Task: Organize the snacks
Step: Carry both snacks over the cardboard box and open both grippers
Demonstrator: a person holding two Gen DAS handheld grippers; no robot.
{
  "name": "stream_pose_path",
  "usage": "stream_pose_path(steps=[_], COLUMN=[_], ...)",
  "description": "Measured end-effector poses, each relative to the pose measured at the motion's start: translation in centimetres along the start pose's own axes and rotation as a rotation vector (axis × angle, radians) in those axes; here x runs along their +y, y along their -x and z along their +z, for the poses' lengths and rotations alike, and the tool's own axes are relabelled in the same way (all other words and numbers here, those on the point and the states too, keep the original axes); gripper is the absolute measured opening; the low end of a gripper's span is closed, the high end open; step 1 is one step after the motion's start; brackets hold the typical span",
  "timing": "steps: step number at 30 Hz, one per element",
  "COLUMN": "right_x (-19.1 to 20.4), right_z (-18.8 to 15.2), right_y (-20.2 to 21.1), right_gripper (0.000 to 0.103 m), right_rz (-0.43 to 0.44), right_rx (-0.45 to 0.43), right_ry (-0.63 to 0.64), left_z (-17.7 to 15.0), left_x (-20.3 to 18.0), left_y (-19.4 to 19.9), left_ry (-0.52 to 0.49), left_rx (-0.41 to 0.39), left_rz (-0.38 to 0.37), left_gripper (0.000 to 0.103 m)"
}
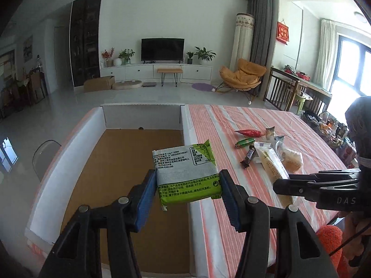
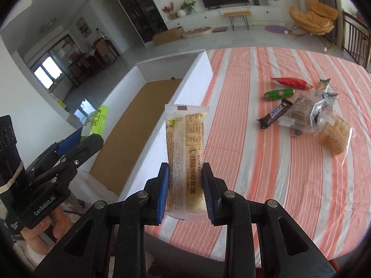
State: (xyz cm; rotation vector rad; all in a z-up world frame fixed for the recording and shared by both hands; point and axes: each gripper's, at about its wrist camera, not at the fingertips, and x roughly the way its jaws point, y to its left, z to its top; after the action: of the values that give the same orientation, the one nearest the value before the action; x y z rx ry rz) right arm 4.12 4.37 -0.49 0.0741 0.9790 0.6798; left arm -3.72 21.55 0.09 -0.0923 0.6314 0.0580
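Blue ribbed pads of the left tool (image 1: 187, 193) pinch a flat green-and-white snack packet (image 1: 185, 171), held above the white-walled cardboard box (image 1: 69, 153) with its bare brown floor. Right tool (image 2: 185, 193) clamps a long, glossy beige snack bar (image 2: 185, 157) upright over the striped desk (image 2: 255, 185), near the box wall. Loose wrapped snacks (image 2: 301, 111) lie farther off.

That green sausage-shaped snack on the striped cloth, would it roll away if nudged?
Probably: the green sausage snack looks round and lies free on the flat tablecloth. Its glossy wrapper may be slippery. Its twisted ends might slow the roll.
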Motion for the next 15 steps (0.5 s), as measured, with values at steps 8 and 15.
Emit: stream_pose_path(steps=[8, 15], right_x=[6.5, 10.2], right_z=[1.6, 2.1], right_y=[-1.9, -6.0], right_gripper=[0.029, 0.029], right_rz=[0.099, 0.135], right_rx=[0.019, 0.064], right_ry=[0.117, 0.197], left_z=[-1.6, -2.7], left_x=[6.2, 7.6], left_y=[-2.1, -3.4], left_ry=[0.054, 0.052], left_rx=[0.046, 0.09], left_rz=[0.197, 0.28], left_gripper=[0.054, 0.055])
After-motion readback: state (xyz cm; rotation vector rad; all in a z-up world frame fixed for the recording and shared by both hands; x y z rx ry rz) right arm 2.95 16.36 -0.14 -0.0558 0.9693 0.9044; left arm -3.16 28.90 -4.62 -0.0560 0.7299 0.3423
